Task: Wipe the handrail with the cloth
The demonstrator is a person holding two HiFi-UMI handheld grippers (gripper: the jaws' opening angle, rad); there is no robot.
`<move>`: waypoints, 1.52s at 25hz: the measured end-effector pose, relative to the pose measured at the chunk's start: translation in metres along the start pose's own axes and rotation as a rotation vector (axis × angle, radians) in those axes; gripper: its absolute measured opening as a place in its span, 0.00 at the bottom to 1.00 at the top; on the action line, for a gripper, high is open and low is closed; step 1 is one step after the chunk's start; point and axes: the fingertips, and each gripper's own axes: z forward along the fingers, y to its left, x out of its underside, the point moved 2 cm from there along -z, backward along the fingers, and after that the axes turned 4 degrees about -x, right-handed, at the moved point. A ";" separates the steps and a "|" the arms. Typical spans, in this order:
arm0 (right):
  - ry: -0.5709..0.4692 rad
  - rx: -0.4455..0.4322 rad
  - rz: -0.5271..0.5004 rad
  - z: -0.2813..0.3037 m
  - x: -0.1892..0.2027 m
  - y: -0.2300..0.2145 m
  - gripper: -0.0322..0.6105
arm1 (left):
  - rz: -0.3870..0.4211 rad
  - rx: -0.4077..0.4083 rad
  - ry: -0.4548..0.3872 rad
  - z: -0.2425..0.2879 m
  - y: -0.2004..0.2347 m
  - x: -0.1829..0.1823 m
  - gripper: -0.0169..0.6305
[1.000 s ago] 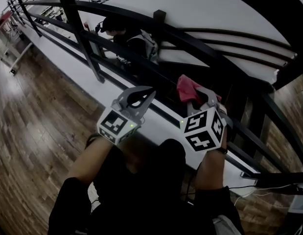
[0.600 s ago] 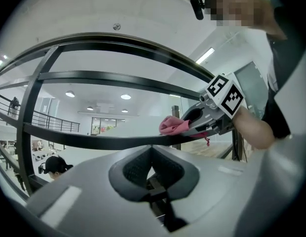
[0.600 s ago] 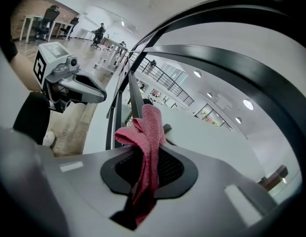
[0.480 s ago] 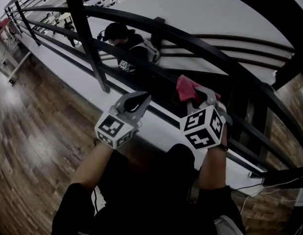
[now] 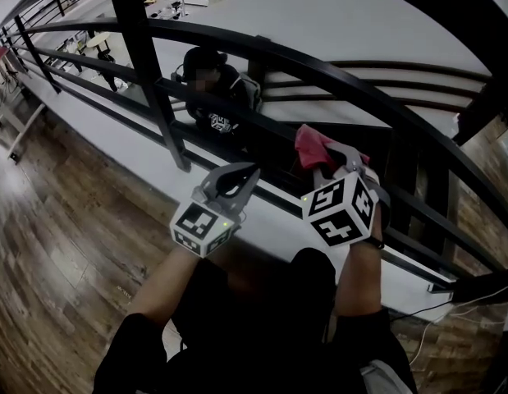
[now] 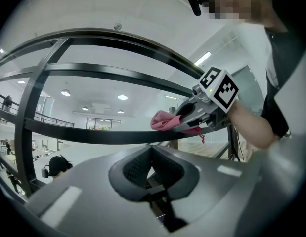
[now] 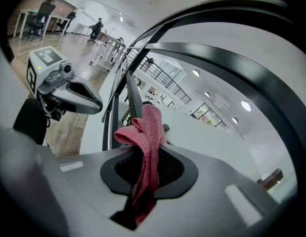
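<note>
Right tool (image 5: 326, 161) pinches the cloth (image 5: 311, 144) just below the handrail (image 5: 344, 79); left tool (image 5: 250, 173) is closed, empty. Wiping looks unstarted; next the cloth must press onto the handrail.

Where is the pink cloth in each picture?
Head view: right of centre, cloth pinched in the right gripper, below the handrail.
Left gripper view: cloth near the centre, held by the right gripper, by the handrail.
Right gripper view: cloth in the centre, between the jaws.
Shared landmark: the black handrail.
</note>
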 end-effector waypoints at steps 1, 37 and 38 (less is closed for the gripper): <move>0.008 0.008 0.004 0.002 -0.002 0.000 0.13 | -0.003 0.007 -0.004 -0.001 0.003 0.000 0.03; 0.064 0.025 -0.088 0.094 -0.159 0.051 0.13 | -0.111 -0.086 -0.032 -0.073 0.143 0.014 0.03; 0.058 0.020 -0.089 0.097 -0.164 0.052 0.13 | -0.110 -0.089 -0.029 -0.074 0.147 0.015 0.03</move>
